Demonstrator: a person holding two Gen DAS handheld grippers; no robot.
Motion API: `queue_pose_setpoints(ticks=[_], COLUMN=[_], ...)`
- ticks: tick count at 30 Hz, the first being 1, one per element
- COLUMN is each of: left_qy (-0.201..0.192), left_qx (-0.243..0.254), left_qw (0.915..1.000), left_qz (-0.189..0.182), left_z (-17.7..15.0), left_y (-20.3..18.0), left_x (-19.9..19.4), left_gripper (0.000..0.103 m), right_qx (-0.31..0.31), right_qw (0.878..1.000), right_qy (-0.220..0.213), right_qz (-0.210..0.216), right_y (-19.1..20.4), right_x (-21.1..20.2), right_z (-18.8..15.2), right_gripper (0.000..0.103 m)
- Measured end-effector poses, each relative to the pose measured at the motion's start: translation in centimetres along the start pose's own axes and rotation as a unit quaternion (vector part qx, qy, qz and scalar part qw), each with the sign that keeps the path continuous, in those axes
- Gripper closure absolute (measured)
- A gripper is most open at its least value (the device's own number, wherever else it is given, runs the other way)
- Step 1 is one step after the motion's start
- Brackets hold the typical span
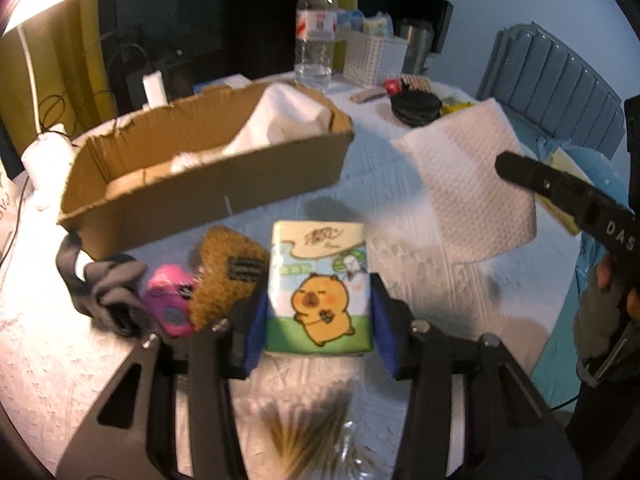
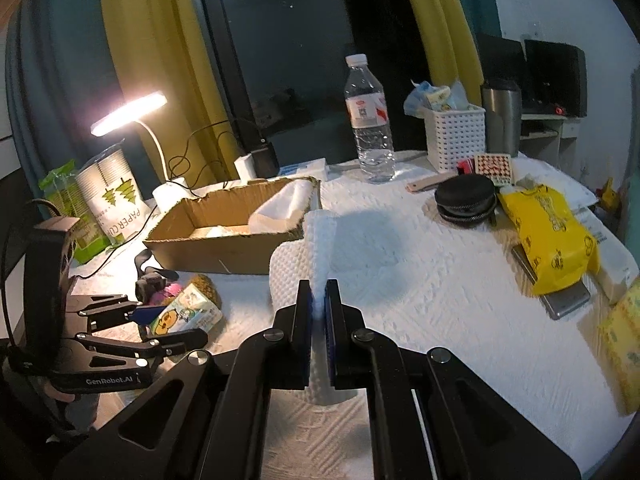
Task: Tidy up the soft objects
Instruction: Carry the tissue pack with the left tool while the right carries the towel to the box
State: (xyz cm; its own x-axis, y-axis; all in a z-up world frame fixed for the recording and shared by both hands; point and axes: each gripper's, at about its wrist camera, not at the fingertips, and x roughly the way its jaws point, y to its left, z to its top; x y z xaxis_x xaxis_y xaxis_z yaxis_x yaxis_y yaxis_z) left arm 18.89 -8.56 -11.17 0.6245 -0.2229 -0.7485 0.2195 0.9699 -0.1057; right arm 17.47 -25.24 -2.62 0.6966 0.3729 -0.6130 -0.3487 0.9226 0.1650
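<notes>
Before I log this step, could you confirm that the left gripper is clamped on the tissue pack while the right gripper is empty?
Not quite. The left gripper is indeed clamped on the tissue pack, but the right gripper is not empty: the right wrist view shows its fingers pinched shut on the white paper towel.

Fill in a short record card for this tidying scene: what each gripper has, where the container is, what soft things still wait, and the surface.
left gripper: shut on the tissue pack with a cartoon animal print
right gripper: shut on a white paper towel, pinched at its edge
container: cardboard box, open top, white soft material already inside
still waiting: grey cloth, pink item, brown sponge, beside the box's near wall
surface: table with a white textured covering
</notes>
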Motion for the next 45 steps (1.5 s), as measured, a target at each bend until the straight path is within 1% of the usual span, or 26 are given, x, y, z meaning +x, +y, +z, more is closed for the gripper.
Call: queue_pose_setpoints(ticks=[6, 11, 24, 29, 36, 45], left_qy=[-0.026, -0.044, -0.076, -0.087, -0.113, -0.132], left_qx=[-0.013, -0.027, -0.043, -0.049, -0.047, -0.051], left_qw=[0.9996, 0.9986, 0.996, 0.9947, 0.9918, 0.9886], left_qz=[0.005, 0.011, 0.02, 0.024, 0.037, 0.051], left_z=[0.5, 0.8, 1.8, 2.6, 4.1, 5.7], left_y=[1.1, 2.9, 6.4, 7.6, 8.9, 10.2], left_x=[-1.4, -2.4, -4.3, -4.9, -6.0, -6.4], left_gripper=[0.056, 0.056, 0.056, 0.056, 0.056, 0.056], right_qx=[-0.017, -0.032, -0.064, -0.074, -0.089, -0.106], right_qw=[1.0, 0.999, 0.998, 0.997, 0.995, 0.993], right_qy=[-0.002, -0.004, -0.006, -0.007, -0.02, -0.028], right_qz=[0.004, 0.008, 0.024, 0.025, 0.028, 0.033], right_y=[1.7, 3.4, 7.3, 8.0, 8.9, 9.6], right_x=[0.3, 0.6, 2.5, 3.0, 3.5, 4.8], right_z=[1.2, 2.1, 4.5, 5.5, 7.5, 9.5], right_gripper=[0.097, 0.097, 0.097, 0.097, 0.097, 0.097])
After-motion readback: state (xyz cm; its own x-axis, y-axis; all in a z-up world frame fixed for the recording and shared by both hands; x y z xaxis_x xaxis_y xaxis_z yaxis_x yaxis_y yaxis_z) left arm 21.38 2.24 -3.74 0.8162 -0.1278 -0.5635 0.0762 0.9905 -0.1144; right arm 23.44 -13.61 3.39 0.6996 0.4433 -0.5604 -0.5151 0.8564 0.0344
